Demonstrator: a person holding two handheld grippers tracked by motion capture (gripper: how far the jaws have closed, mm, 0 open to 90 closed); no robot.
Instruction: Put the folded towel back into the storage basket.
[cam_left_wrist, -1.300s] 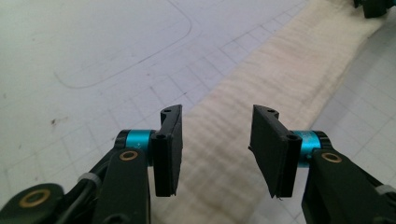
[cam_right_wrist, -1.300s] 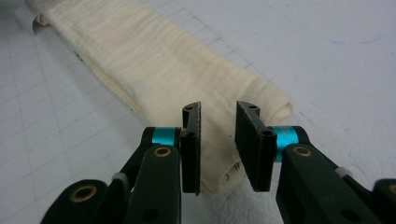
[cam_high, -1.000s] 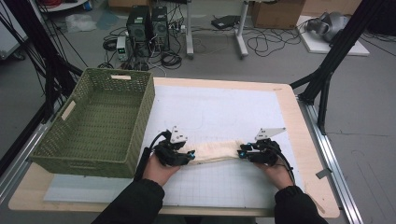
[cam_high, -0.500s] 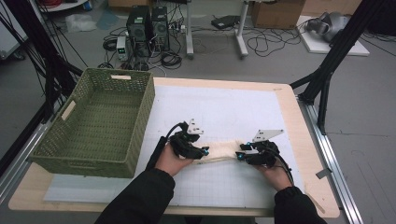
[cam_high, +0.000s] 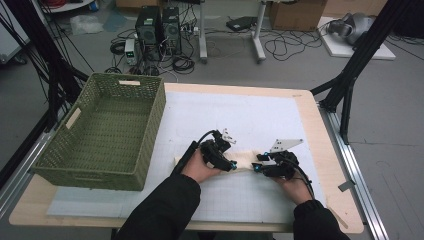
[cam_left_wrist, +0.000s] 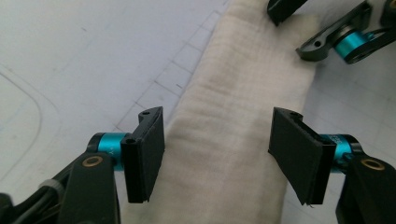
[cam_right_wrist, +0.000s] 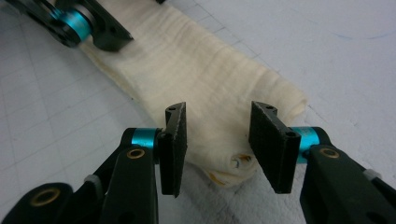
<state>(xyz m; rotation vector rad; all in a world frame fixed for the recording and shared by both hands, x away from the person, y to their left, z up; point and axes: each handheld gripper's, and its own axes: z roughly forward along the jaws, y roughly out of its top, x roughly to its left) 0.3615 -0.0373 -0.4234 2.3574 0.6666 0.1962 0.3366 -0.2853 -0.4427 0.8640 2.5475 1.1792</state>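
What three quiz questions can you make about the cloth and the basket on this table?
1. True or false: the folded cloth lies inside the green basket.
2. Which sits nearer the basket: A the left gripper, B the right gripper?
3. Fill in: the left gripper's pads stand ____ of the cloth, not pressing it.

Key
1. False: it lies flat on the white mat, beside the basket.
2. A.
3. Clear: the jaws have just been opening, with the cloth passing between them. The right gripper's jaws also stand apart over the cloth's end.
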